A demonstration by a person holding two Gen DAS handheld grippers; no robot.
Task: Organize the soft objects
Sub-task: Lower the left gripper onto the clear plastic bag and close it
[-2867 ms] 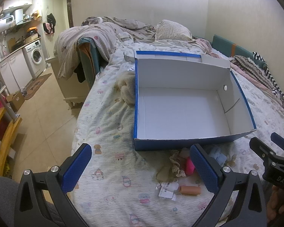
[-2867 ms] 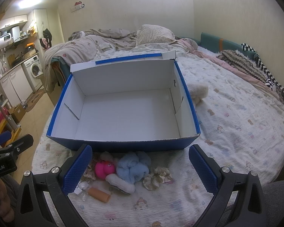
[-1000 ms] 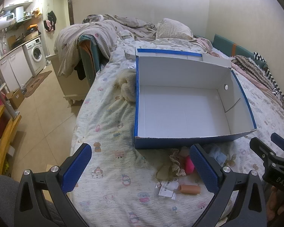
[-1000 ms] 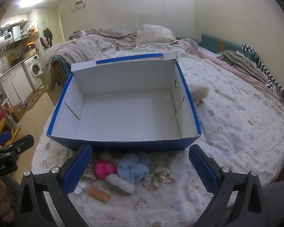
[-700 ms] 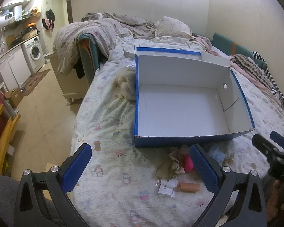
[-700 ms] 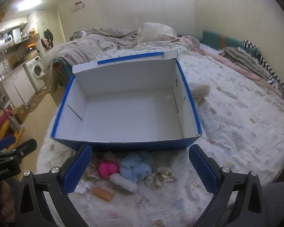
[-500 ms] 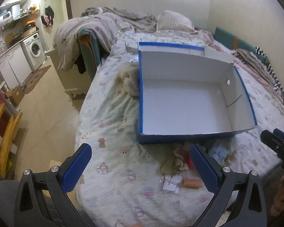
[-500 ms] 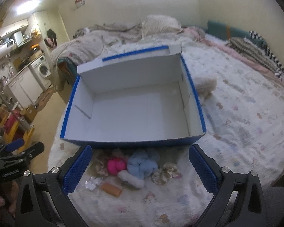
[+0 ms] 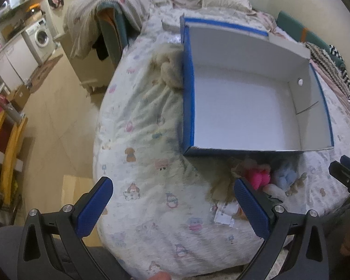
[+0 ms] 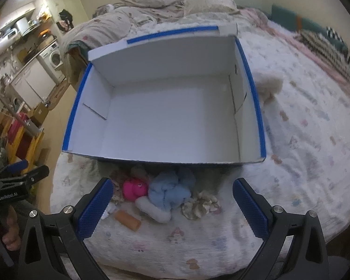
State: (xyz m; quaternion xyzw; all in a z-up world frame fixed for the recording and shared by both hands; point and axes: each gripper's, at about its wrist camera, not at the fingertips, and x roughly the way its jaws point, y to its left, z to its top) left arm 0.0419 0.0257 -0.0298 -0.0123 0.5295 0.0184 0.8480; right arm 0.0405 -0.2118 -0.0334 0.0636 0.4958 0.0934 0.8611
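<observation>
A washing machine [image 9: 43,37] and white cabinets stand at far left in the left wrist view, beyond a tan floor, with a blanket-draped chair [image 9: 109,32] against the bed's edge. The left gripper [image 9: 172,200] hovers above the patterned bedsheet [image 9: 140,154], its blue-padded fingers [image 9: 94,206] spread wide and holding nothing. Right of it, a cream plush [image 9: 168,66] lies touching the outer left wall of the open blue-and-white box [image 9: 187,88], whose white floor is bare. Only this view shows a white paper tag [image 9: 222,213] on the sheet beside the right-hand finger.

The right wrist view alone lays out the soft objects in full, just in front of the box's near wall: a floral scrunchie [image 10: 115,192] at left, then a pink plush [image 10: 134,189], a light blue plush [image 10: 170,191] with a white piece [image 10: 152,208] below it, and a beige scrunchie [image 10: 199,204] at right. An orange cylinder [image 10: 127,219] lies on the sheet below the pink plush. The right gripper [image 10: 171,200] hangs over this cluster, fingers fully apart and empty. A second cream plush [image 10: 268,86] rests against the box's outer right wall, and striped bedding [image 10: 331,46] lines the far right edge.
</observation>
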